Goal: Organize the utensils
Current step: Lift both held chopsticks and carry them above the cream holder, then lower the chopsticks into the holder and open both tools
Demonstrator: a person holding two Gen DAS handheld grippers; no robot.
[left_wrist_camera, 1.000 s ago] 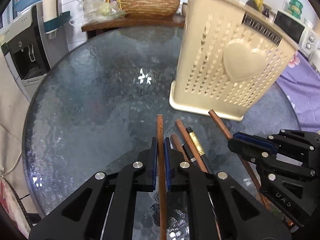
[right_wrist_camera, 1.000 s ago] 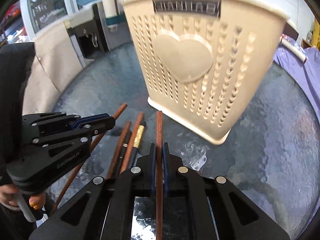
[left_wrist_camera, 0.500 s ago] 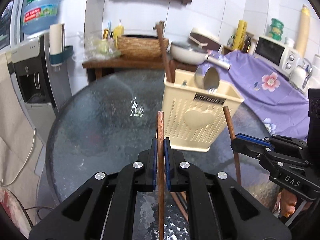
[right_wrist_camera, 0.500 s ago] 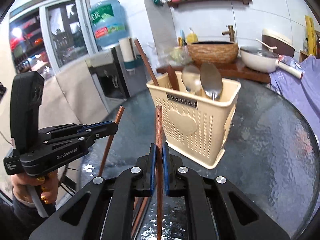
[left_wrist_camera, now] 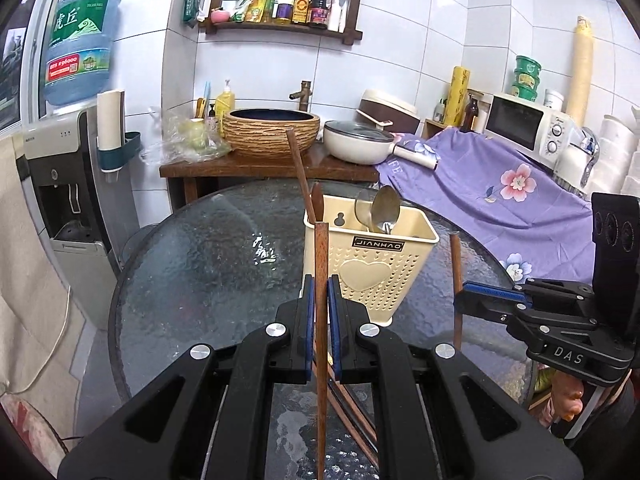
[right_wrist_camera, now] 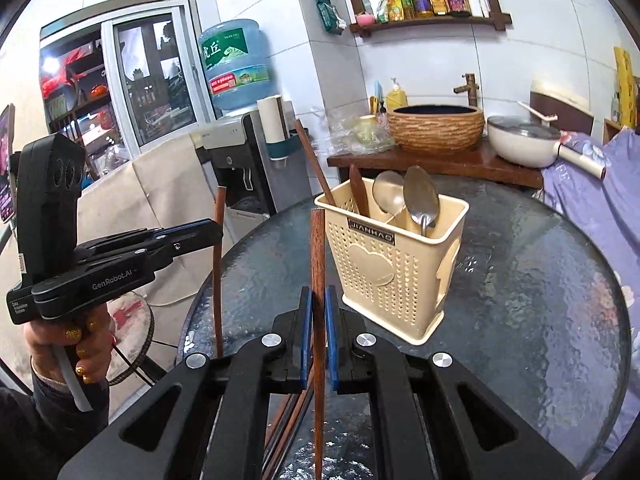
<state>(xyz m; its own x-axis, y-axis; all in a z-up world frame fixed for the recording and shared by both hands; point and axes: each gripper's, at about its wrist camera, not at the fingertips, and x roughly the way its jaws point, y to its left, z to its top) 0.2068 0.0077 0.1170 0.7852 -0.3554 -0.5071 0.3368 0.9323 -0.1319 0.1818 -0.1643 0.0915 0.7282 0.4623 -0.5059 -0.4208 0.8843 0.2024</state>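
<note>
Caddy (left_wrist_camera: 372, 268) holds spoons (left_wrist_camera: 378, 210), seemingly two chopsticks (left_wrist_camera: 298, 168).

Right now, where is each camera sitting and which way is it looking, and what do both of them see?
Left wrist view: sits on the left tool, looking forward and down over the glass table at the utensil holder; its own tool is shut on a chopstick, and the right tool shows at right.
Right wrist view: sits on the right tool, facing the same holder from further right; it grips another chopstick, with the left tool and a hand at left.
Shared: table, holder, spoons, both tools.
</note>
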